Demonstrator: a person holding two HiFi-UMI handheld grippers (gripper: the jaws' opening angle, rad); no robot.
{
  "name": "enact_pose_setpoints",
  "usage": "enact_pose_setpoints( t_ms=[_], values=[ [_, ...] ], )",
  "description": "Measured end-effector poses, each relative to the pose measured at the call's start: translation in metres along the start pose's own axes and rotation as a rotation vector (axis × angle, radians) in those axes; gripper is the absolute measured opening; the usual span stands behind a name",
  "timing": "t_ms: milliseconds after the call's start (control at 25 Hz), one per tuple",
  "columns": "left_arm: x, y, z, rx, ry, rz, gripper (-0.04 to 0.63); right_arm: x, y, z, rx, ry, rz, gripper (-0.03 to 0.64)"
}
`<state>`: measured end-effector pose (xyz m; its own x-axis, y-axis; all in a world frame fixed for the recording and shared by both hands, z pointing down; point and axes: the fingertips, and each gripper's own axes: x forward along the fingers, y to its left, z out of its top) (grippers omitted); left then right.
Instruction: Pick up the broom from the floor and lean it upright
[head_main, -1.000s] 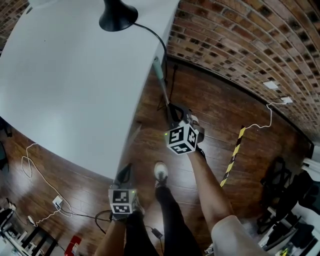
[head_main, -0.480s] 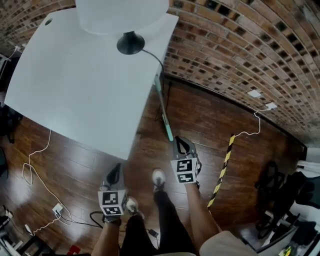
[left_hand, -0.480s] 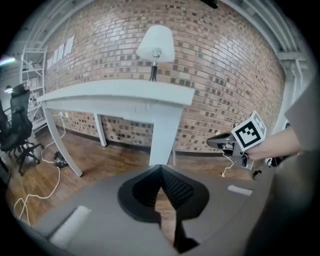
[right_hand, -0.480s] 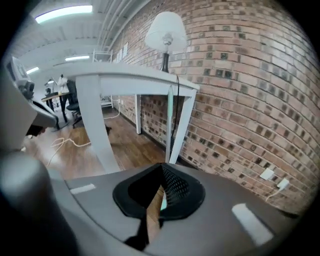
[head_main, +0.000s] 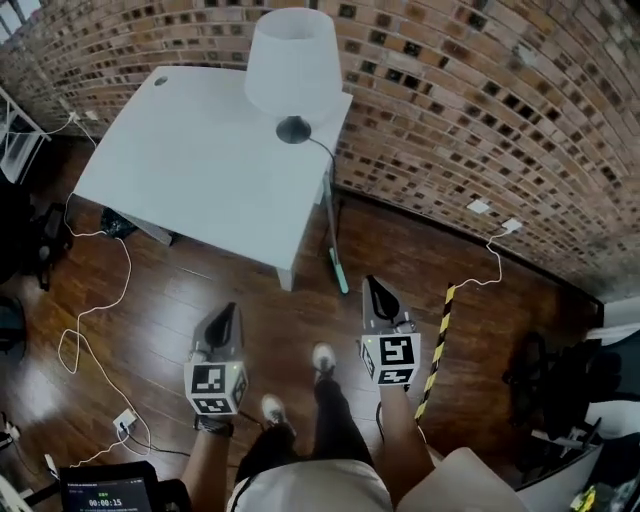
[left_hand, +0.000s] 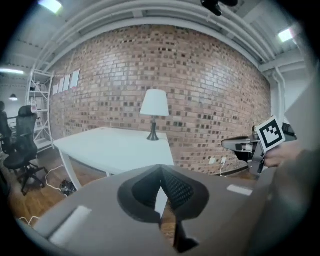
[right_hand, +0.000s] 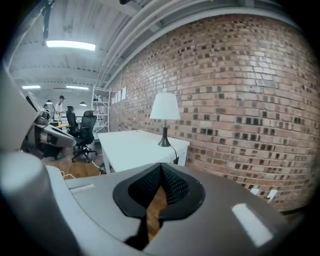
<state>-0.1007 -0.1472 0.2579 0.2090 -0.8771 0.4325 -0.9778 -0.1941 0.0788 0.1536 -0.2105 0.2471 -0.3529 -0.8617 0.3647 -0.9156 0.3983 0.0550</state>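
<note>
Head view, broom (head_main: 337, 262): thin handle runs along the right edge of the white table (head_main: 200, 170), near the brick wall (head_main: 480, 110); teal end toward the person; apart from both grippers
Head view, left gripper (head_main: 229, 310): held over the wood floor (head_main: 150, 300); empty
Head view, right gripper (head_main: 372, 282): just right of the broom's teal end; not touching it
Left gripper view, jaws: pressed together, nothing between; lamp (left_hand: 154, 112) and table ahead
Right gripper view, jaws: closed tight, nothing held; lamp and table ahead
</note>
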Motion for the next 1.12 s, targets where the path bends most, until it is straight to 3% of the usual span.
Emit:
enact_pose_setpoints(
  t_ms=[120,400,560,760,1000,1120],
  values=[
    [-0.044,-0.004,0.035,0.044,-0.076,-0.025,0.0,-0.05,0.021,0.042,0.004,-0.06,-0.019,0.012],
    [-0.144,0.004,0.078,0.054,-0.242,-0.047,0.0,-0.148,0.046,0.108,-0.017,-0.18,-0.107,0.012],
    [-0.181,0.017,0.075,0.027,-0.267,-0.068,0.0,-0.192,0.055,0.122,-0.01,-0.215,-0.142,0.012],
    [-0.211,0.036,0.082,0.033,-0.282,-0.042,0.0,-0.229,0.068,0.127,0.008,-0.246,-0.137,0.012],
    [-0.225,0.009,0.095,0.17,-0.314,-0.04,0.0,-0.26,0.059,0.13,-0.019,-0.293,-0.165,0.012],
    [-0.223,-0.01,0.095,0.18,-0.317,-0.062,0.0,-0.27,0.048,0.128,-0.014,-0.298,-0.177,0.014]
  ],
)
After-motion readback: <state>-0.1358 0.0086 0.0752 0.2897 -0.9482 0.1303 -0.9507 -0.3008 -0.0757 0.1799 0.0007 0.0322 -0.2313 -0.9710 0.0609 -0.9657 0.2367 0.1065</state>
